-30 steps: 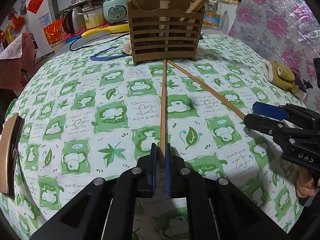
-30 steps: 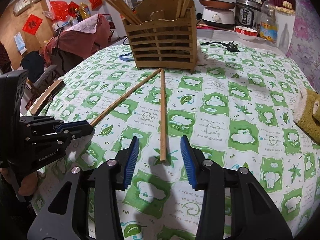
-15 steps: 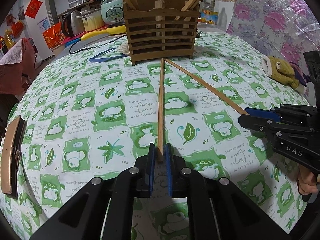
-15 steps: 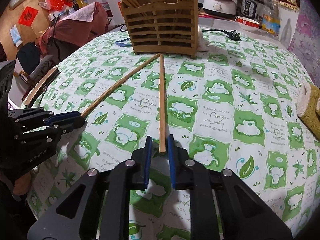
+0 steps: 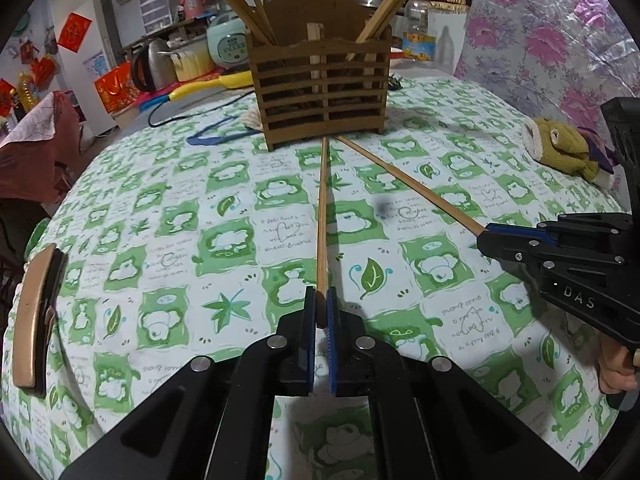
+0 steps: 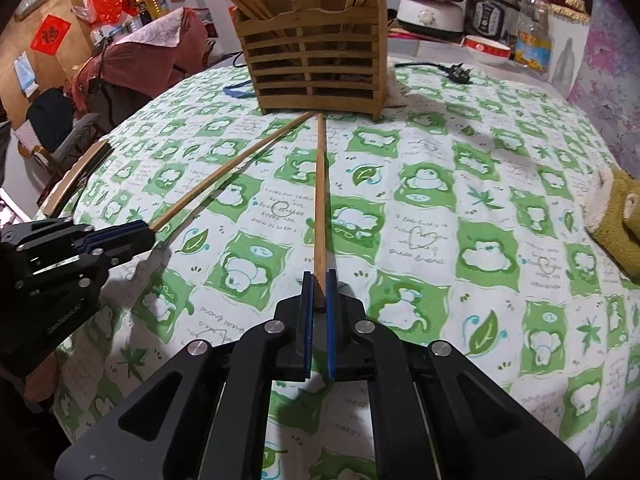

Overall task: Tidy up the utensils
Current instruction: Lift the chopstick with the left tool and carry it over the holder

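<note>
Two long wooden chopsticks lie on the green-and-white tablecloth (image 5: 168,216), their far ends meeting at the foot of a slatted wooden holder (image 5: 320,92) (image 6: 316,72) that has several chopsticks standing in it. My left gripper (image 5: 320,294) (image 6: 142,232) is closing tight on the near end of the left chopstick (image 5: 322,220) (image 6: 232,168), pads pressing it. My right gripper (image 6: 318,276) (image 5: 486,236) is likewise closing on the near end of the right chopstick (image 6: 319,192) (image 5: 404,182), which sits pinched between its blue pads.
A brown plush toy (image 5: 560,152) (image 6: 616,224) lies at the table's right edge. A curved wooden chair back (image 5: 34,312) stands off the left edge. A blue band (image 5: 212,136) and a plug with its cable (image 6: 456,70) lie near the holder; kitchen appliances crowd behind it.
The right gripper's jaws came from wide apart to shut on its chopstick's end. The left gripper kept its grip and barely moved.
</note>
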Action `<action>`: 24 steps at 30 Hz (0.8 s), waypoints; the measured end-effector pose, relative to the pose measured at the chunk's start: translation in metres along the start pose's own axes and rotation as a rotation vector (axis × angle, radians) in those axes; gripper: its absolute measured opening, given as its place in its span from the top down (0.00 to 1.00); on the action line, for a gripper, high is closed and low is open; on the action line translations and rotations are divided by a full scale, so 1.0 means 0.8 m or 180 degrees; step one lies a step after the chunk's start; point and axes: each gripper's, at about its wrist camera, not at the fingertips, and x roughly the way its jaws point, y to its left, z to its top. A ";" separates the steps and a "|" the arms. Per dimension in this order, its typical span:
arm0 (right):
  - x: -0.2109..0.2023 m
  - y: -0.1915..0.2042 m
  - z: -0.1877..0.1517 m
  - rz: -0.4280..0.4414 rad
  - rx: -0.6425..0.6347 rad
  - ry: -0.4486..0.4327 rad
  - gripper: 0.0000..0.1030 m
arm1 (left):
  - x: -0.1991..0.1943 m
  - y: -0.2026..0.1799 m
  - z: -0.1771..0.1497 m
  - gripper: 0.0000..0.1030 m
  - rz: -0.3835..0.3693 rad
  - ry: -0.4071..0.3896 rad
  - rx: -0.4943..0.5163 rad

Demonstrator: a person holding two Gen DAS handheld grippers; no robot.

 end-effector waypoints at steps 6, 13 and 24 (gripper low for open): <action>-0.029 0.008 -0.010 -0.0070 -0.0013 -0.0179 0.94 | -0.033 -0.006 -0.004 0.95 0.0129 -0.0178 -0.0002; -0.085 0.017 -0.016 -0.0092 -0.0023 -0.0490 0.94 | -0.080 -0.016 -0.005 0.95 0.0232 -0.0437 0.0036; -0.174 0.026 -0.026 -0.0052 0.0011 -0.1010 0.94 | -0.150 -0.031 -0.016 0.95 0.0314 -0.0769 0.0054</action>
